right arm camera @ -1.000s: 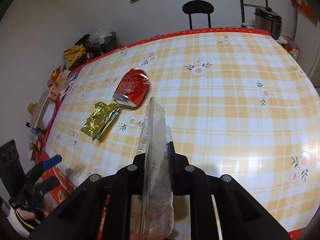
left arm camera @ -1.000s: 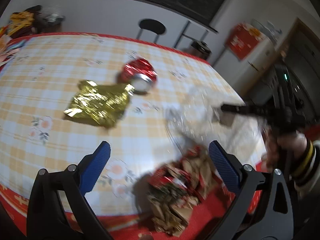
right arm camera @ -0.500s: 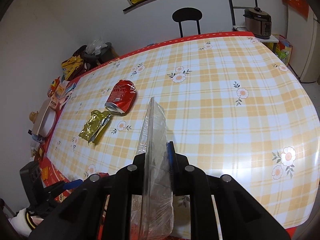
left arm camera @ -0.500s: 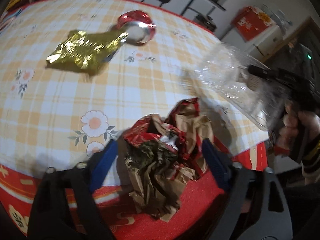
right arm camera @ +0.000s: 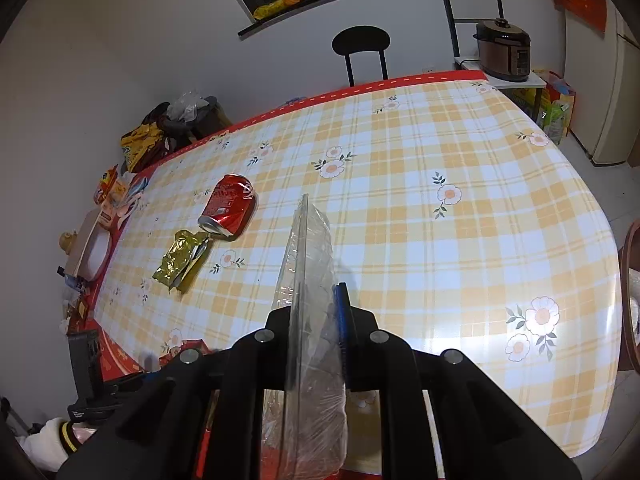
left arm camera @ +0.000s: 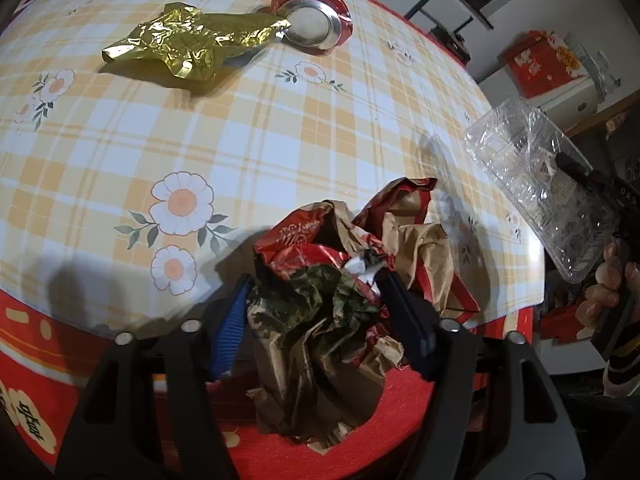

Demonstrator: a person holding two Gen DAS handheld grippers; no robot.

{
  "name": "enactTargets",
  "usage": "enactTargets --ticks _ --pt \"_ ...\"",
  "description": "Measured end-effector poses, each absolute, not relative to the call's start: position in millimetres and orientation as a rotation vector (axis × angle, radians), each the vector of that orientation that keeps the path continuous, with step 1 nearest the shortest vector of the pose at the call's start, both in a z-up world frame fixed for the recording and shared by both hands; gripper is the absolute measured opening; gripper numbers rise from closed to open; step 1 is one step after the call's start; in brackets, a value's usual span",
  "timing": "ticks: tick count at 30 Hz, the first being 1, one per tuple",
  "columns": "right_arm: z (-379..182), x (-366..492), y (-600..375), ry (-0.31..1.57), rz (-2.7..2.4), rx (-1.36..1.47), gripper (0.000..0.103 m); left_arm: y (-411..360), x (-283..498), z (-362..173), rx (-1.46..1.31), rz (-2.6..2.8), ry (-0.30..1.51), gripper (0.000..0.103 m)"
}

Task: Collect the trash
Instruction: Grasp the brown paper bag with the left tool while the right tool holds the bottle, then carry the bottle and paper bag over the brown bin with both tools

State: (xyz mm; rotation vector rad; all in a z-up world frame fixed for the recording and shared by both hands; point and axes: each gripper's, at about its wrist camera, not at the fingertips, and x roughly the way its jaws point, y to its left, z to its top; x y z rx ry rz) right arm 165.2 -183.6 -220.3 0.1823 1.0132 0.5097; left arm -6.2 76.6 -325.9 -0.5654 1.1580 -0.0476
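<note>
Hands full, we clamp the crumpled paper bag (left arm camera: 340, 300) in our left hand-held gripper (left arm camera: 320, 312) at the tabletop (left arm camera: 280, 140) edge while our right hand-held gripper (right arm camera: 316, 332) pinches the clear plastic box (right arm camera: 308, 280), freeing both for disposal.

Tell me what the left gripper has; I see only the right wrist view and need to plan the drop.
Observer: The left gripper is shut on a crumpled paper wad, red and brown.
Operator: Is the wad on the table?
Observer: Partly. It overhangs the table edge, above the red skirt.
Operator: And my box, seen from the side?
Observer: The box is clear and looks empty apart from a small label. It is held in the air by the table's edge.
</note>
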Motion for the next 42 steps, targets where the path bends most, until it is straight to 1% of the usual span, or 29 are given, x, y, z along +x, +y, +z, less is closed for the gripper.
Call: enactTargets --ticks 5,12,18,25,30,35,42 --pt "-210 165 -191 0.981 0.519 0.191 0.015 82 -10 -313 -0.582 -0.011 1.102 0.057" --pt "-195 167 -212 0.929 0.502 0.223 0.015 80 -5 -260 -0.520 -0.011 0.966 0.057" --pt "-183 170 -254 0.882 0.442 0.261 0.015 59 15 -217 -0.482 -0.055 0.876 0.057" --pt "-176 175 -342 0.819 0.297 0.328 0.015 15 45 -187 -0.449 -0.120 0.824 0.057" --pt "-178 170 -424 0.776 0.147 0.367 0.015 -26 63 -171 -0.406 -0.168 0.793 0.057" --pt "-189 162 -504 0.769 -0.002 0.364 0.015 -62 78 -164 -0.386 -0.199 0.784 0.057" --pt "-218 168 -582 0.812 -0.134 0.350 0.015 -104 90 -162 -0.374 -0.206 0.793 0.057"
